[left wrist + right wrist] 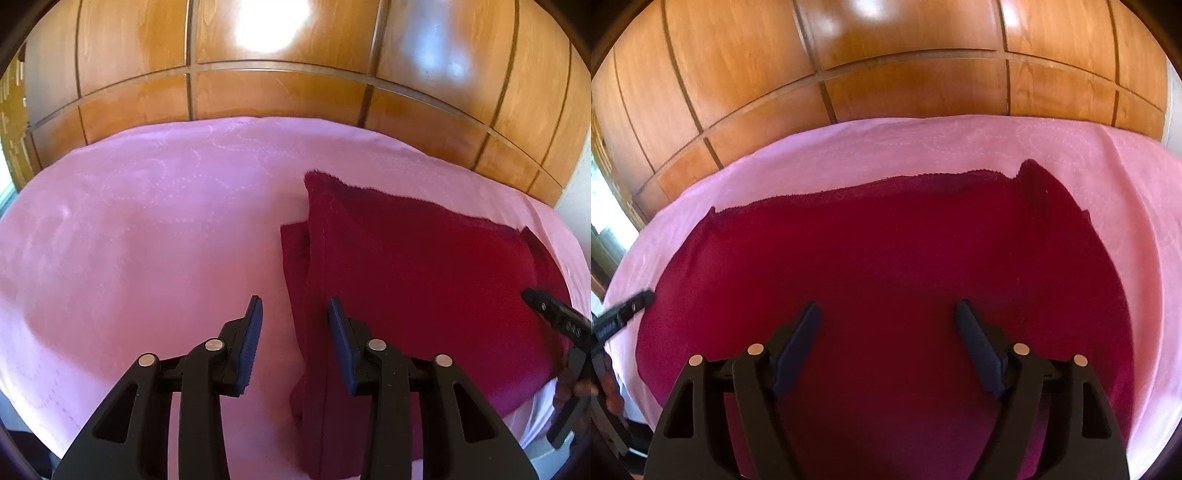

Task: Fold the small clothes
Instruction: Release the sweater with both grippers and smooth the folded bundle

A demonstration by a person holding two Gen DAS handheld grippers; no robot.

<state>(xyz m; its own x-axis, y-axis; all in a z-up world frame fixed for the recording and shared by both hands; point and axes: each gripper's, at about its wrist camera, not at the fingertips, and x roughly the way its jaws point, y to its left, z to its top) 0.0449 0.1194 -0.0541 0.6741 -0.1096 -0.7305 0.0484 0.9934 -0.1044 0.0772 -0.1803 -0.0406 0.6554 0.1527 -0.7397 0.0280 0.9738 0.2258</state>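
Observation:
A dark red cloth (pixel 406 273) lies folded on a pink bedspread (pixel 147 229), with a narrower layer showing along its left edge. My left gripper (pixel 295 314) is open and empty, hovering over the cloth's left edge. In the right wrist view the red cloth (pixel 886 251) fills the middle, and my right gripper (pixel 888 317) is open and empty above it. The right gripper's tip also shows in the left wrist view (pixel 546 310) at the cloth's right side. The left gripper's tip shows in the right wrist view (pixel 631 306) at the cloth's left edge.
A wooden panelled wardrobe (pixel 280 92) stands right behind the bed. The pink bedspread (pixel 1126 206) extends left and behind the cloth. A bright window strip shows in the right wrist view (pixel 605 206) at far left.

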